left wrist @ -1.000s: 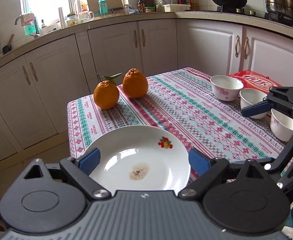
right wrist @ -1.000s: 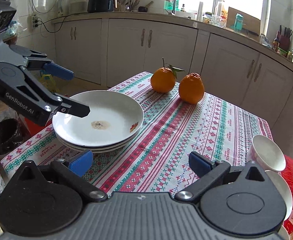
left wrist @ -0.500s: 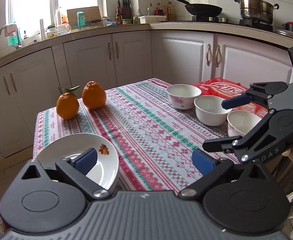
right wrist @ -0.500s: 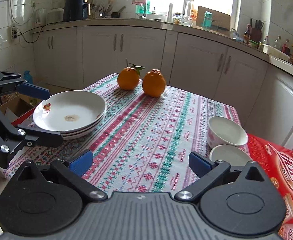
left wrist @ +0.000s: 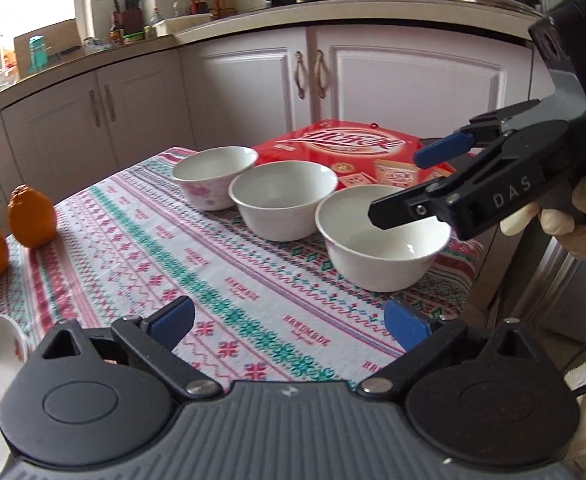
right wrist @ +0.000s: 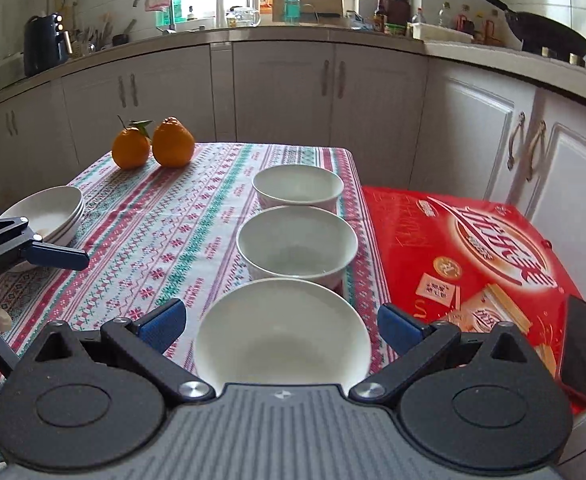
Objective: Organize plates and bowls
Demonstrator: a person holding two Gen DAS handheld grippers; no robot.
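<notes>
Three white bowls now fill both views, where a second ago the left wrist camera looked down on the plate stack: the near bowl (right wrist: pixel 283 332), the middle bowl (right wrist: pixel 297 242) and the far bowl (right wrist: pixel 297 186) stand in a row on the patterned cloth of the counter (right wrist: pixel 181 216), just beside a red box (right wrist: pixel 465 248) that carries a dark phone (right wrist: pixel 581 350). Stacked plates (right wrist: pixel 51 210) lie at the counter's other end, well apart from the bowls, with only a rim of them left at the lower-left edge of the left wrist view; two oranges (right wrist: pixel 153 148) sit at the far corner. Left gripper (left wrist: pixel 289 322): its jaws have just been opening and now stand wide with nothing between them but bare cloth, so the plate it was over a second ago is released on the stack. Right gripper (right wrist: pixel 281 326): also spread wide, its blue pads flanking the near bowl's rim without pressing on it; in the left wrist view one finger hangs above that bowl's interior and a gloved hand (left wrist: pixel 565 220) grips the handle. Both grippers have swung across from the plates and tilt moderately downward toward the bowls. Judged from this layout, the plates look gathered and the bowl stage is beginning; the likely next call is to close on the near bowl and nest it into the middle one, where a thin glazed rim could slip if pinched off-centre.
</notes>
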